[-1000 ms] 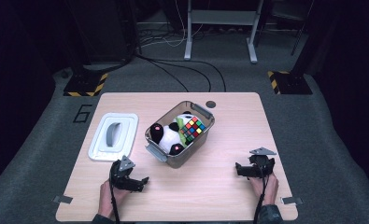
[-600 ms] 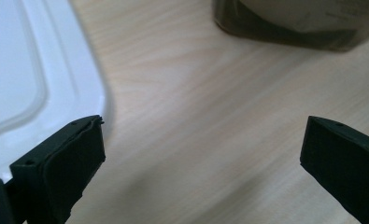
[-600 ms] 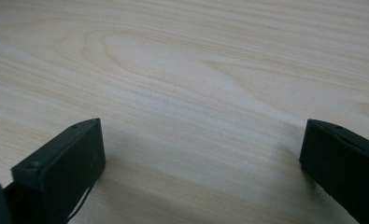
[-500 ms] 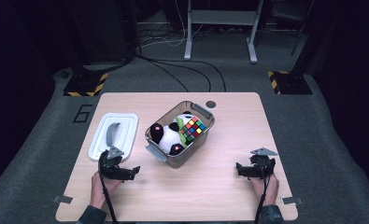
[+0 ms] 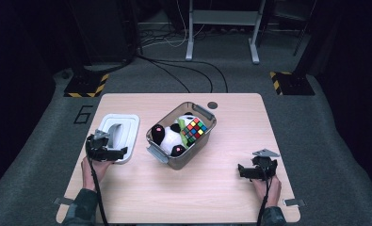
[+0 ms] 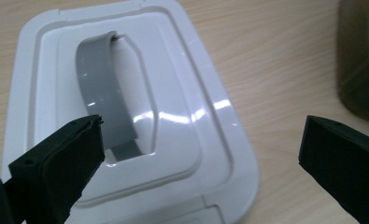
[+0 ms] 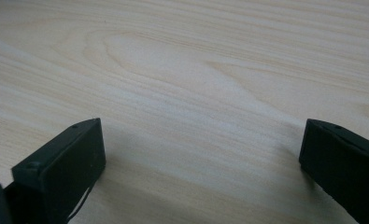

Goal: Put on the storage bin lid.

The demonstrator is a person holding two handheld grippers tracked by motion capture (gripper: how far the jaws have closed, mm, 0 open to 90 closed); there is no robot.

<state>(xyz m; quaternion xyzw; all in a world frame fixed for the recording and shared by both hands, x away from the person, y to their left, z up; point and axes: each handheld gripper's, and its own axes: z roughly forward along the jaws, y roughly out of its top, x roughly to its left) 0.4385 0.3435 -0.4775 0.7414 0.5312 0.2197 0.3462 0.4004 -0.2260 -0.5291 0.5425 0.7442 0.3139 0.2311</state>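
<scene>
On the floor left of the table, a big pale "6" is showing; no other writing is legible.

Near the table's left edge, the white lid w/ grey handle is lying flat, top side up. The left gripper is hovering at the lid's near end, jaws spread wide w/ nothing between them. Through the left gripper view, the left gripper is looking down on the lid; one jaw is sitting beside the near end of the handle, not gripping it. The lid's near edge is being cut off at the bottom of that view.

At table centre, the grey bin is standing open, turned at an angle, well apart from the lid. Inside: a panda plush, a colour cube, something green between them, hard to make out. The bin's side is showing blurred at the right edge of the left gripper view.

Toward the right, bare wood is giving plenty of room. The right gripper is resting low near the table's front edge, jaws spread, empty; in the right gripper view, the right gripper is facing plain wood grain.
</scene>
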